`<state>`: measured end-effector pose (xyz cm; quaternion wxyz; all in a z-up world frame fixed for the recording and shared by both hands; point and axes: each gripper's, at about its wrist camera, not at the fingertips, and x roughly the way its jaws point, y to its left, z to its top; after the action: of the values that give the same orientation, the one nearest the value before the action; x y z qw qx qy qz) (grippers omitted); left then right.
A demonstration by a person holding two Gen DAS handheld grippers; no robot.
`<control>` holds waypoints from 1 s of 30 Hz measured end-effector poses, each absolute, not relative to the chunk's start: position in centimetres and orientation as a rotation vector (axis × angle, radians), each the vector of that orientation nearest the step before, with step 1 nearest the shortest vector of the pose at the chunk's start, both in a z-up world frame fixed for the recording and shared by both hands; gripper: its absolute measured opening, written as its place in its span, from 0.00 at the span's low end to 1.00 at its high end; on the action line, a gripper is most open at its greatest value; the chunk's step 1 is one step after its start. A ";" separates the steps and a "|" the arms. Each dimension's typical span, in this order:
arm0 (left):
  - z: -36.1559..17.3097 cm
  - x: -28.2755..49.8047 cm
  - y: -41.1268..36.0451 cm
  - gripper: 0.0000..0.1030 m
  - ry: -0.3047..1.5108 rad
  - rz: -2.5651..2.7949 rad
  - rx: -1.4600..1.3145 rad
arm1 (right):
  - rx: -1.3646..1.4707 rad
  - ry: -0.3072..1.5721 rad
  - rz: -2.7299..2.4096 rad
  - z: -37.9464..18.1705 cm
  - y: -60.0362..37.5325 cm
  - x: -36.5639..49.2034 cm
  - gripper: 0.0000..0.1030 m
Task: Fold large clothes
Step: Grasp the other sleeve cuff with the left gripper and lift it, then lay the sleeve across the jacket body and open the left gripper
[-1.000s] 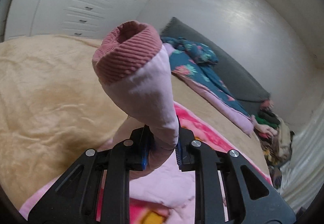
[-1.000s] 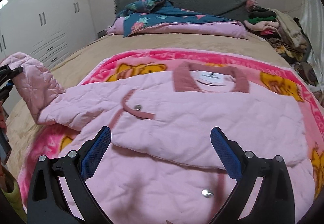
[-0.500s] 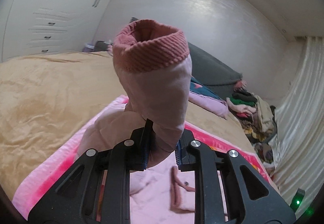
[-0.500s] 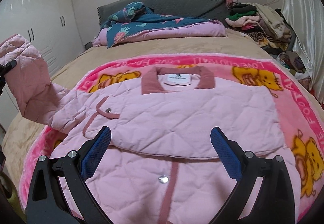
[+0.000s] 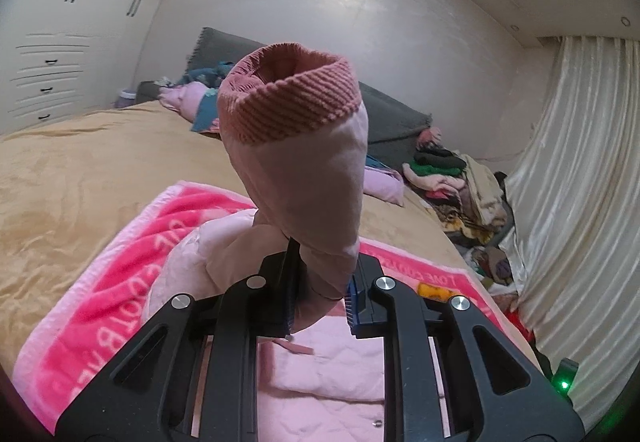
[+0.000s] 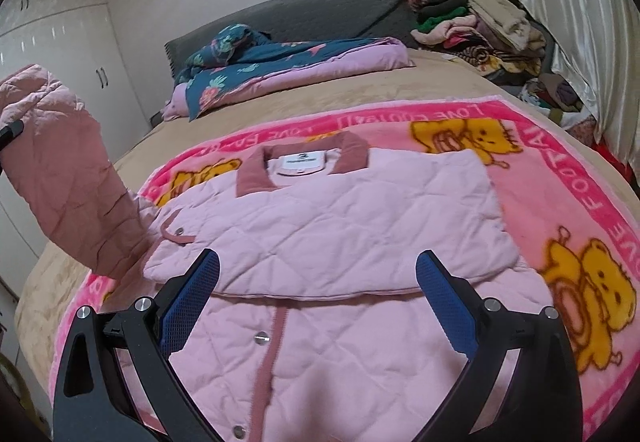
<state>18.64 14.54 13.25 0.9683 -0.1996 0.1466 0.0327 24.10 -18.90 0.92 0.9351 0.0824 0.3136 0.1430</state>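
Observation:
A pale pink quilted jacket [image 6: 340, 226] lies collar-up on a bright pink bear-print blanket [image 6: 560, 178] on the bed. Its right sleeve is folded across the chest. My left gripper [image 5: 320, 302] is shut on the other sleeve [image 5: 304, 178], just below its ribbed dusty-pink cuff [image 5: 288, 98], which stands up in front of the camera. In the right wrist view that lifted sleeve [image 6: 68, 178] rises at the left of the jacket. My right gripper [image 6: 316, 274] hangs open above the jacket's front, nothing between its blue pads [image 6: 188, 302].
The tan bedspread [image 5: 80, 170] spreads to the left. A folded blue floral quilt [image 6: 272, 62] lies against the grey headboard [image 6: 320, 14]. A heap of clothes [image 6: 480, 30] sits at the far right by a cream curtain [image 5: 580, 202]. White wardrobes [image 5: 52, 42] line the left wall.
The left gripper has carried the sleeve up and toward the jacket's body while rolling. The right gripper has shifted sideways over the jacket and stayed open.

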 end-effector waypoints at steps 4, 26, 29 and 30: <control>13.3 18.9 12.4 0.11 0.310 0.043 -0.377 | 0.198 0.643 0.271 0.5 -21.0 23.8 0.95; 8.7 23.3 1.0 0.11 0.465 -0.139 -0.208 | 0.267 0.651 0.146 -1.4 -28.9 23.6 0.95; 6.7 24.2 -1.1 0.12 0.513 -0.164 -0.166 | 0.270 0.653 0.127 -1.7 -29.7 23.5 0.95; 6.0 24.4 -1.7 0.12 0.529 -0.169 -0.150 | 0.273 0.653 0.117 -1.9 -30.1 23.4 0.95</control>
<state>24.38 -1.71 6.01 0.9590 -0.0741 0.2607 -0.0833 23.41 -30.08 -1.87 0.9363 0.1338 0.3197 0.0573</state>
